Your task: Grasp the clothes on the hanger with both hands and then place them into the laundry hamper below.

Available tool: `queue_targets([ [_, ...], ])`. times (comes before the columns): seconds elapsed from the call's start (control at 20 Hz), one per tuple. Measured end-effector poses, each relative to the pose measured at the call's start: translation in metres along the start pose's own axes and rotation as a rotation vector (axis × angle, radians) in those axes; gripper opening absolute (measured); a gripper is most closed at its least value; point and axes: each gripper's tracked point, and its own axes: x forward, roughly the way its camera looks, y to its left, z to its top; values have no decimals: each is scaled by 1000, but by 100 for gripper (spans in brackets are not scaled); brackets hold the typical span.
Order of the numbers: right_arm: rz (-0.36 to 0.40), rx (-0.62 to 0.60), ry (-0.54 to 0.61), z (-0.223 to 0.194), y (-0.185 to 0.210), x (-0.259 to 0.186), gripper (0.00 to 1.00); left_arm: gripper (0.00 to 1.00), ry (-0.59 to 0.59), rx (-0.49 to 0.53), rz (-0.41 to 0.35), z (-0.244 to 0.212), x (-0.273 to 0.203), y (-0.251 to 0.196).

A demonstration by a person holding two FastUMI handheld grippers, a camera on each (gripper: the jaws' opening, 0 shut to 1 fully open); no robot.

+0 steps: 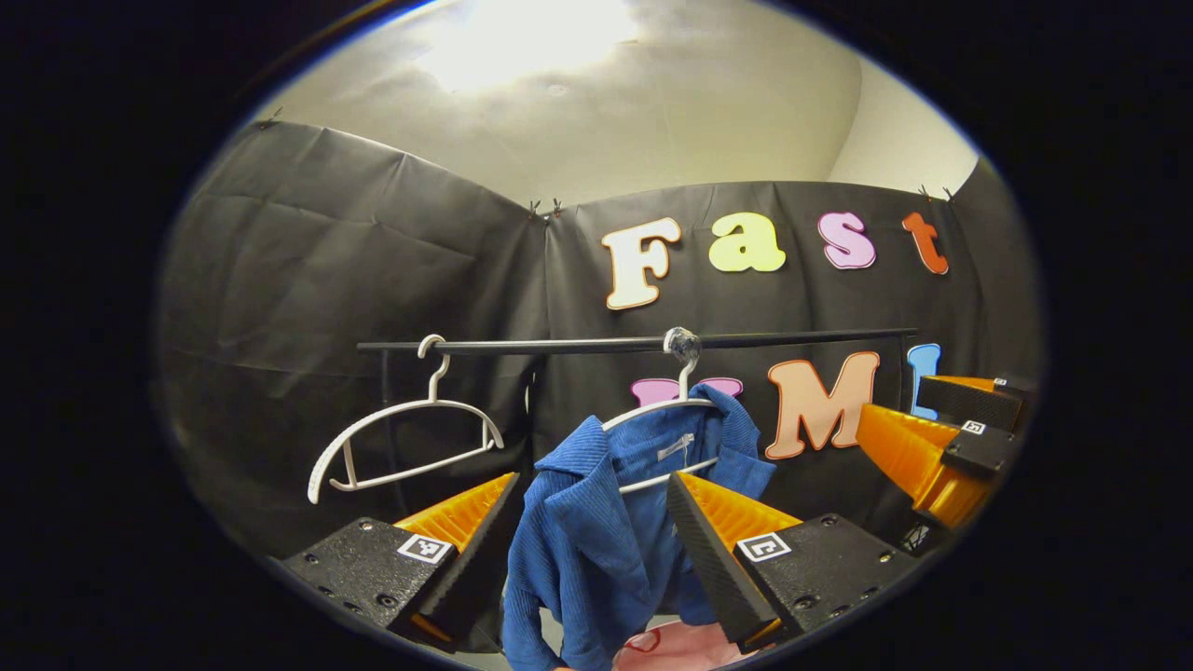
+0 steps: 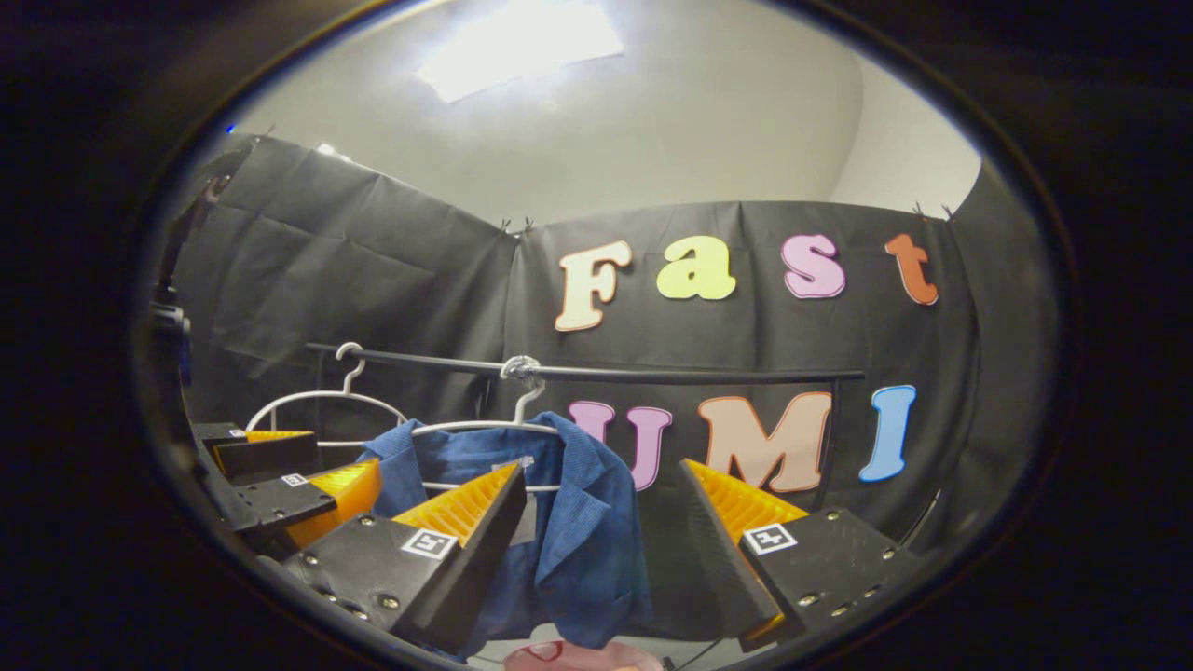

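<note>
Approach is our step: we hold the left gripper (image 1: 592,536) and right gripper (image 2: 601,527) wide open and empty before the blue shirt (image 1: 596,522) hanging on its hanger (image 1: 666,419), and next each must close on a shoulder.

blue shirt (image 1: 596,540) on white hanger (image 1: 666,410) (between spread fingers (image 1: 708,550))

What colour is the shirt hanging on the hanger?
The shirt is blue, with a ribbed look. It shows best in the left gripper view.
</note>
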Motion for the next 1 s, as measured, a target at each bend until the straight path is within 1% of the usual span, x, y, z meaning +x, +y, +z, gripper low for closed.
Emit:
queue_targets([
  [0.05,-2,-3,0,0,0,-2,94,95,-2,0,-1,1,0,-1],
  [0.1,-4,-4,-3,2,0,-2,94,94,-5,-1,-3,2,0,-1],
  [0.45,-21,-12,11,-3,-2,-3,94,93,-8,-15,-22,2,0,-6],
  [0.5,-23,-14,10,-3,-2,-3,96,95,-6,-11,-20,0,1,-5],
  [0.55,-25,-16,10,-3,-3,-3,96,95,-2,-8,-16,-1,2,-5],
  [0.6,-28,-17,10,-3,-4,-2,96,93,6,-6,-10,-4,2,-4],
  [0.65,-31,-18,9,-3,-4,-3,94,93,15,-4,-5,-7,4,-4],
  [0.7,-33,-16,10,-3,-5,-3,94,95,25,-2,0,-11,6,-3],
  [0.75,-33,-13,12,-5,-4,-4,94,95,33,1,10,-13,8,-1],
  [0.8,-33,-11,16,-6,-4,-4,94,93,37,3,23,-17,12,2],
  [0.95,-38,-25,35,-11,-8,-3,94,95,47,9,48,-26,20,3],
  [1.0,-42,-32,41,-13,-9,-3,94,93,52,8,53,-31,24,4],
])
